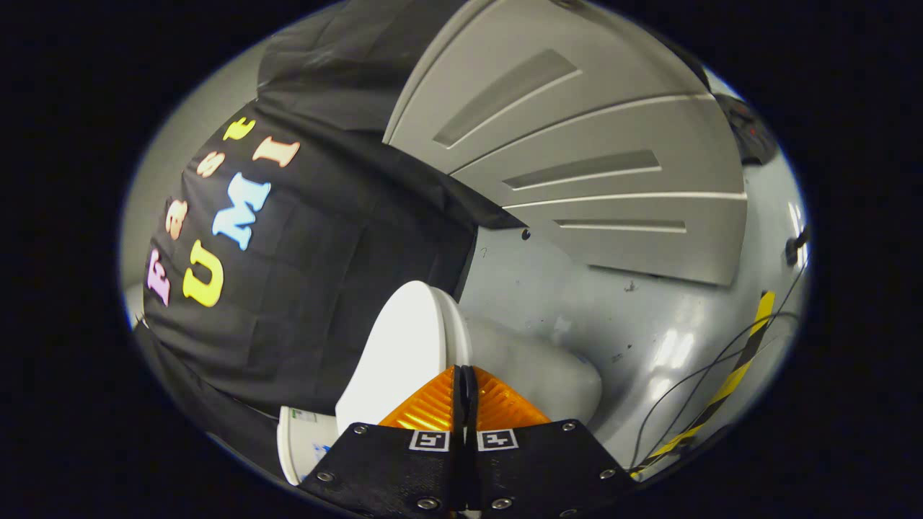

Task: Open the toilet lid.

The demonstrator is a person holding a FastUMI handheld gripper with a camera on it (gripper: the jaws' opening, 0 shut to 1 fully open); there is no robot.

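Note:
The white toilet lid shows as a smooth rounded slab just ahead of my fingers, seen tilted. Its rim runs straight down to my fingertips. To the right of the rim lies the grey shadowed body of the toilet bowl. My gripper is shut, its two fingers pressed together with only a thin dark line between them. The tips sit right at the lid's rim, and I cannot tell whether they touch it. Nothing is held between them.
A grey slatted panel stands beyond the toilet. The glossy grey floor carries thin cables and a yellow-black tape strip. Black cloth hangs behind the lid. A white part with a label sits beside my fingers.

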